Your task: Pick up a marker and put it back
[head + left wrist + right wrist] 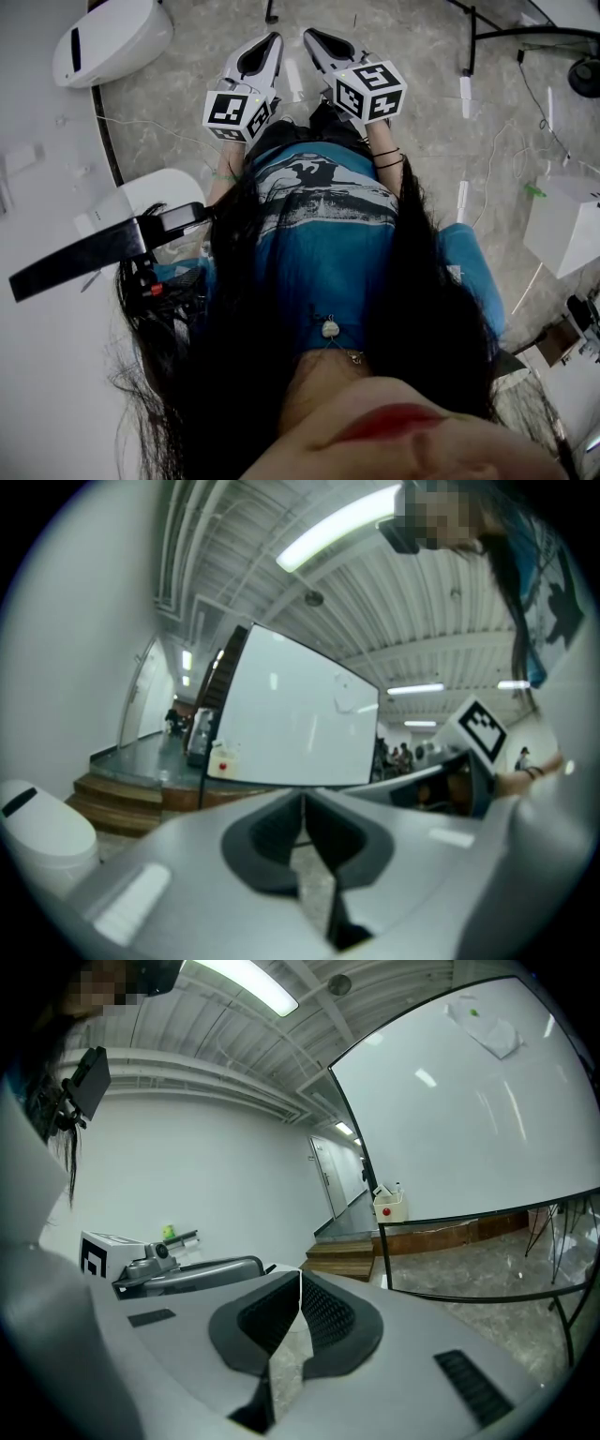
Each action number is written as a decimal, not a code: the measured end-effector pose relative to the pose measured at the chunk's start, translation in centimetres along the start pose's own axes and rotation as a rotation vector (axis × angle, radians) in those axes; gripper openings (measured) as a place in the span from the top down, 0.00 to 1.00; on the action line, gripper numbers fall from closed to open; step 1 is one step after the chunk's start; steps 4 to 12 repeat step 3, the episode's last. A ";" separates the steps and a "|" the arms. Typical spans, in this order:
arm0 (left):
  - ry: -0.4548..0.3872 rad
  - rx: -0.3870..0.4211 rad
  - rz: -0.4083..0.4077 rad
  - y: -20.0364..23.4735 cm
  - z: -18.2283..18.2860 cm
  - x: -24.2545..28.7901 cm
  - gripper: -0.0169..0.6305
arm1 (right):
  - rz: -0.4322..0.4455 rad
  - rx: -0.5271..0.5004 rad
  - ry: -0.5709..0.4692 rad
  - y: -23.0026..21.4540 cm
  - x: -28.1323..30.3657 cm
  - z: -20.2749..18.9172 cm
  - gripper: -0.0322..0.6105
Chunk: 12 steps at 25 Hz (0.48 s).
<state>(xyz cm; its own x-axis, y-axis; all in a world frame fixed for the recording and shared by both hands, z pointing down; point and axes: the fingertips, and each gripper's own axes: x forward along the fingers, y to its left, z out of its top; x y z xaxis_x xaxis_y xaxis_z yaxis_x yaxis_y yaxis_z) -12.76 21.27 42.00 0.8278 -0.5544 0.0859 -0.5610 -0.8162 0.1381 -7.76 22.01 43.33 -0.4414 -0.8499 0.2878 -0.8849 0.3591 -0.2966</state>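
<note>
No marker shows clearly in any view. A large whiteboard (469,1110) on a black frame stands ahead, also in the left gripper view (291,724). A small white box with a red dot (389,1208) hangs at its lower corner, and again in the left gripper view (223,759); what it holds is too small to tell. My left gripper (302,803) is shut with nothing between its jaws. So is my right gripper (300,1283). In the head view the left gripper (269,42) and the right gripper (312,37) are held side by side in front of the body, above the floor.
A white rounded device (108,37) sits on the floor at the far left. A white box (562,225) stands at the right, black stand legs (506,33) at the top right. Thin cables lie on the stone floor. Wooden steps (342,1255) lead up beside the whiteboard.
</note>
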 end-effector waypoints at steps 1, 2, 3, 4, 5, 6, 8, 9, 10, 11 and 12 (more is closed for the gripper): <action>0.000 0.000 0.002 0.2 0.0 0.0 0.96 | -0.001 -0.001 -0.001 0.0 0.1 0.0 0.93; 0.000 0.001 0.003 0.4 0.0 0.0 0.96 | -0.001 -0.002 -0.001 0.0 0.3 0.1 0.93; 0.000 0.001 0.005 0.7 0.0 -0.1 0.96 | -0.002 -0.002 -0.002 -0.1 0.5 0.1 0.93; 0.000 0.001 0.005 0.7 0.0 -0.1 0.96 | -0.002 -0.002 -0.002 -0.1 0.5 0.1 0.93; 0.000 0.001 0.005 0.7 0.0 -0.1 0.96 | -0.002 -0.002 -0.002 -0.1 0.5 0.1 0.93; 0.000 0.001 0.005 0.7 0.0 -0.1 0.96 | -0.002 -0.002 -0.002 -0.1 0.5 0.1 0.93; 0.000 0.001 0.005 0.7 0.0 -0.1 0.96 | -0.002 -0.002 -0.002 -0.1 0.5 0.1 0.93; 0.000 0.001 0.005 0.7 0.0 -0.1 0.96 | -0.002 -0.002 -0.002 -0.1 0.5 0.1 0.93; 0.000 0.001 0.005 0.7 0.0 -0.1 0.96 | -0.002 -0.002 -0.002 -0.1 0.5 0.1 0.93; 0.000 0.001 0.005 0.7 0.0 -0.1 0.96 | -0.002 -0.002 -0.002 -0.1 0.5 0.1 0.93; 0.000 0.001 0.005 0.7 0.0 -0.1 0.96 | -0.002 -0.002 -0.002 -0.1 0.5 0.1 0.93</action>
